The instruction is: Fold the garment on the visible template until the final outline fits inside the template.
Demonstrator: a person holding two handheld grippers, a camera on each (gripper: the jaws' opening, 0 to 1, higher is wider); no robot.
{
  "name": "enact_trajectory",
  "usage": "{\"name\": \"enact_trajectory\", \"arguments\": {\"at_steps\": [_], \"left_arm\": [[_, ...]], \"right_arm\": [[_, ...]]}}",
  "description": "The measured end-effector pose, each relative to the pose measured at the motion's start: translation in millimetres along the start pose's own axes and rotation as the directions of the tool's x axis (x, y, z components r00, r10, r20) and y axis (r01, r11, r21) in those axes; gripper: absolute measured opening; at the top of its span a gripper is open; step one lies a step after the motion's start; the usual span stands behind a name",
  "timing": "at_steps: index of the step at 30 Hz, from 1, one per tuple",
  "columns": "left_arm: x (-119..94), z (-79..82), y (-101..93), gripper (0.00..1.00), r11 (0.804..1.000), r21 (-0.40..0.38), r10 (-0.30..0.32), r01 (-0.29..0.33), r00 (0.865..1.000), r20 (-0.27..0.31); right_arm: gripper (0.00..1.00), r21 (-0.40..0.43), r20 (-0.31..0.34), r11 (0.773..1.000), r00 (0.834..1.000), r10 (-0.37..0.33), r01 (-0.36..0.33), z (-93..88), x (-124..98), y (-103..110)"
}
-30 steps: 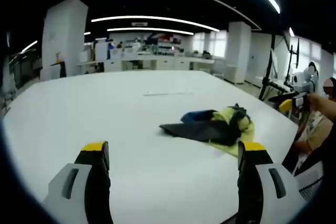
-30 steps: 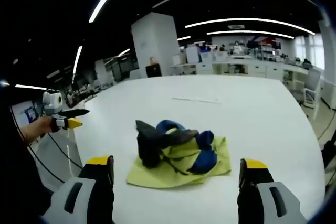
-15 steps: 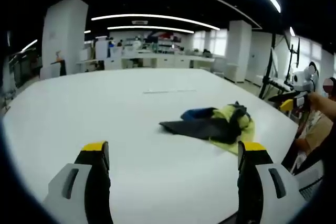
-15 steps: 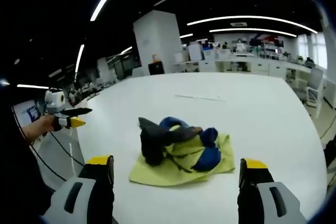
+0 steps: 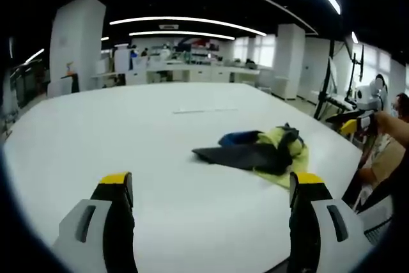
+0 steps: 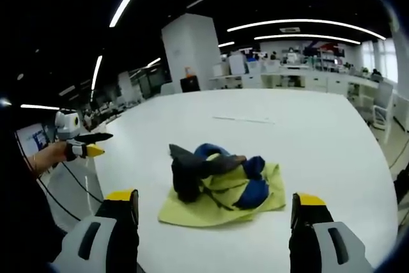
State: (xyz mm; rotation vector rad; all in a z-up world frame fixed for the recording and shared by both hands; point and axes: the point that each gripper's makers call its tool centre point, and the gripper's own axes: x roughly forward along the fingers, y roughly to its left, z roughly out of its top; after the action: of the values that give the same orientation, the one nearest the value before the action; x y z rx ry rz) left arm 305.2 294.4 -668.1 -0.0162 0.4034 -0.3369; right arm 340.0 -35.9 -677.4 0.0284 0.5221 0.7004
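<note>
I am holding the left hand-held gripper (image 5: 211,187) and right hand-held gripper (image 6: 214,206) wide apart and empty, as the crumpled garment (image 6: 220,183) is lying mid-bench (image 6: 319,139), so all folding remains ahead.

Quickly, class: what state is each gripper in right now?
Left gripper: open, holding nothing.
Right gripper: open, holding nothing, short of the garment.

Left tongs (image 5: 208,190) held above the white desk (image 5: 128,132), jaws wide apart with nothing between them. Crumpled garment (image 5: 259,151), yellow, dark grey and blue, lying on the desk toward its right edge. Right tongs (image 5: 348,123) at the far right, gripped in a hand (image 5: 386,123), apart from the garment.
</note>
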Motion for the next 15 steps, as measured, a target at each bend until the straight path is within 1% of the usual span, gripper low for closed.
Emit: {"name": "enact_trajectory", "arguments": {"at_steps": [9, 15], "left_arm": [[-1.2, -0.6, 2.0, 0.99, 1.000, -0.014, 0.004, -0.004, 1.000, -0.001], [-2.2, 3.9, -2.0, 0.99, 1.000, -0.011, -0.005, 0.005, 1.000, 0.009]], "right_arm": [[0.99, 0.005, -0.005, 1.000, 1.000, -0.003, 0.003, -2.3, -0.5, -1.4], [0.99, 0.000, 0.002, 1.000, 1.000, 0.005, -0.005, 0.2, 0.8, 2.0]]}}
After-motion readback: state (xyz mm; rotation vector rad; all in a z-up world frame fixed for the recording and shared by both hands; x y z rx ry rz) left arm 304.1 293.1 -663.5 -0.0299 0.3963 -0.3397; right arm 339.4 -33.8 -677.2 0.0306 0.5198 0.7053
